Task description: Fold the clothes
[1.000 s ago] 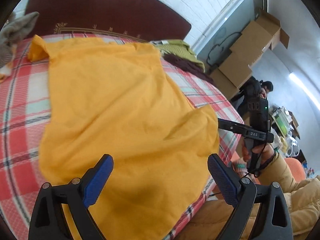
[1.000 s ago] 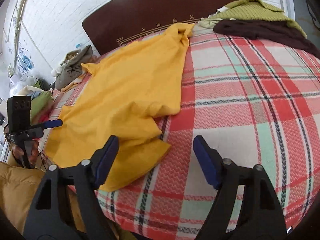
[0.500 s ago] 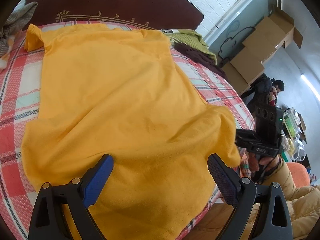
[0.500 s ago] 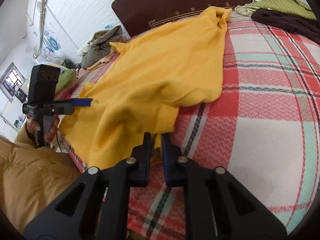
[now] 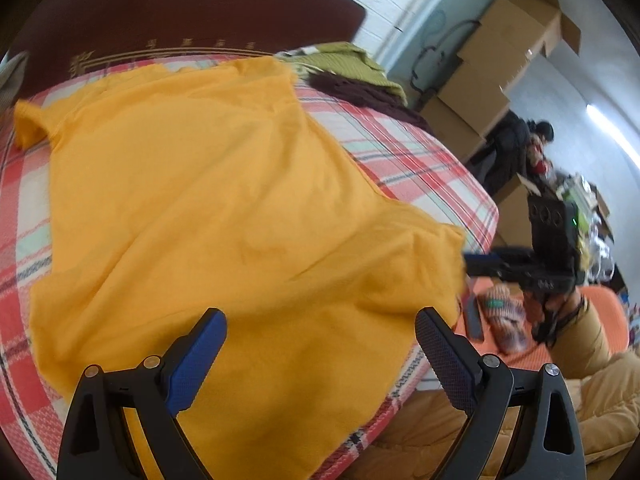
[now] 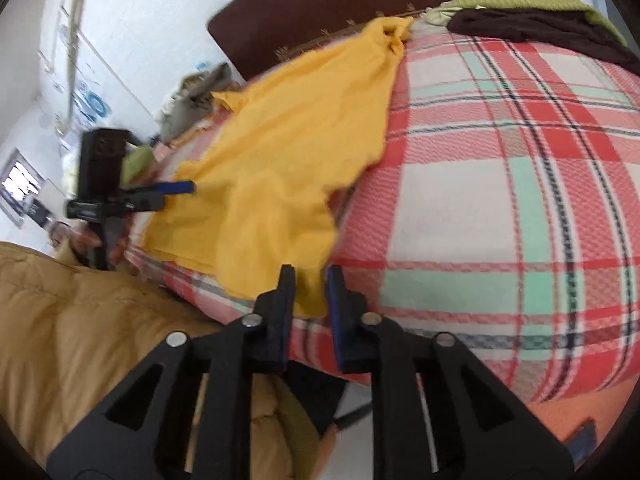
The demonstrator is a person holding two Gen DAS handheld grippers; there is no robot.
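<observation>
A yellow shirt (image 5: 224, 200) lies spread over the plaid bed (image 5: 420, 168), its hem hanging over the near edge. My left gripper (image 5: 320, 344) hovers open above the hem, nothing between its blue pads. In the right wrist view the right gripper (image 6: 311, 292) is shut on a lower corner of the yellow shirt (image 6: 296, 152) and holds it just off the bed edge. The right gripper (image 5: 472, 260) also shows in the left wrist view, at the shirt's right corner. The left gripper (image 6: 180, 190) appears in the right wrist view beside the shirt's far edge.
A green garment (image 5: 344, 64) and a dark brown one (image 5: 360, 92) lie at the bed's head corner near the dark headboard (image 5: 180, 12). Cardboard boxes (image 5: 492, 68) stack by the wall. A person (image 5: 516, 148) stands beyond. My tan padded sleeve (image 6: 80, 320) is close below.
The right gripper closed on the shirt's corner and pulled it back toward the bed edge. The left gripper stayed open and shifted slightly over the hem.
</observation>
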